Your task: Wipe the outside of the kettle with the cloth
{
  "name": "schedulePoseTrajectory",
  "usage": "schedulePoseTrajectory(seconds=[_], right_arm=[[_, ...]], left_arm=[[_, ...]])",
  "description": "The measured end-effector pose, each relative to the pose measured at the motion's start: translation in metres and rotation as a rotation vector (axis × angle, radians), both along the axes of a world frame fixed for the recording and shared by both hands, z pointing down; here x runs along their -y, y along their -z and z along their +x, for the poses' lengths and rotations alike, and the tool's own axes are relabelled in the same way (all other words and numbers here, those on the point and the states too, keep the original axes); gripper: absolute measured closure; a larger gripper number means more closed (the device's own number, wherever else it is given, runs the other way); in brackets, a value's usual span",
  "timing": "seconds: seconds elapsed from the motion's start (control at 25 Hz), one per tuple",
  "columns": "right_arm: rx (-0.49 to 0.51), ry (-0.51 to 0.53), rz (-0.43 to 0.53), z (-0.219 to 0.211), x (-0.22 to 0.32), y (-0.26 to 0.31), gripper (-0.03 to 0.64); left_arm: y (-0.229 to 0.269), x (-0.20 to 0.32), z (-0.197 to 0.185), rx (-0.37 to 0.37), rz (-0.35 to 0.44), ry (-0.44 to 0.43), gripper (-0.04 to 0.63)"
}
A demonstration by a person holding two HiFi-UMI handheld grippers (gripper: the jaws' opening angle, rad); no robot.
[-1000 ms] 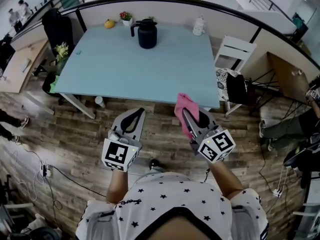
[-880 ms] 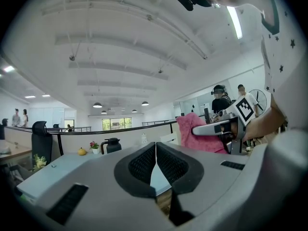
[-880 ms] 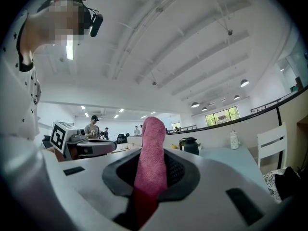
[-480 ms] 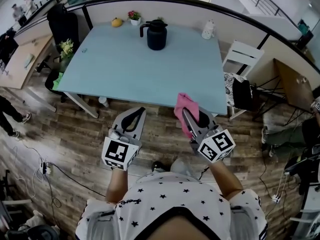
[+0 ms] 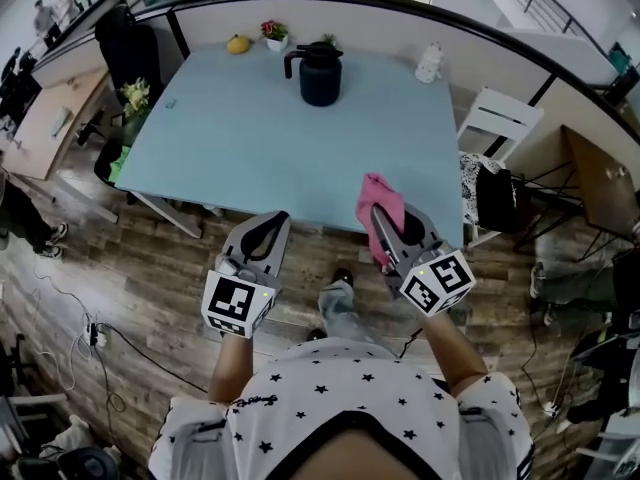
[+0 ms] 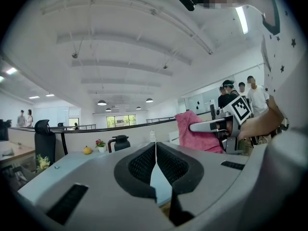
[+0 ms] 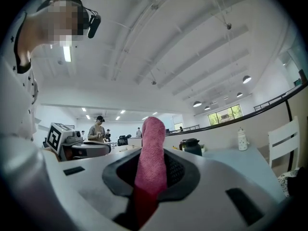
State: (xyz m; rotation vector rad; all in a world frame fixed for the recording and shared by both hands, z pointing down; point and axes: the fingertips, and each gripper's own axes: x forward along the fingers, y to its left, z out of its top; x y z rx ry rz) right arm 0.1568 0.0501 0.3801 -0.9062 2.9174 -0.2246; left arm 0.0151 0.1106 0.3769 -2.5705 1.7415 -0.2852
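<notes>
The right tool (image 5: 385, 230) is pinching the soft, floppy cloth (image 5: 379, 196), the left tool (image 5: 268, 230) is pressed together, empty. The kettle (image 5: 321, 78) at the far edge of the surface (image 5: 230, 138) looks rigid and slick, so I'd steady it by the handle (image 5: 291, 64).

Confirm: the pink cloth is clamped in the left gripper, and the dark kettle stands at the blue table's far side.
Wrong gripper. The right gripper view shows the pink cloth clamped in the right gripper; the dark kettle does stand at the blue table's far side.
</notes>
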Motion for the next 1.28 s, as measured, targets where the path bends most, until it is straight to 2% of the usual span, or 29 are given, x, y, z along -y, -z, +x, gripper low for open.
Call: schedulePoseTrajectory(seconds=[0.36,0.72,1.28], right_arm=[[0.017,0.037,-0.004,-0.036,0.087,-0.004,0.555],[0.006,0.023,-0.019,-0.032,0.159,-0.006,0.555],[-0.004,0.030,-0.031,-0.036,0.223,-0.020,0.555]], left_arm=[[-0.004,0.084,-0.036,-0.016,-0.013,0.040,0.565],[0.003,0.167,-0.030,-0.017,-0.004,0.020,0.565],[-0.004,0.224,-0.033,0.003,-0.024,0.035,0.565]])
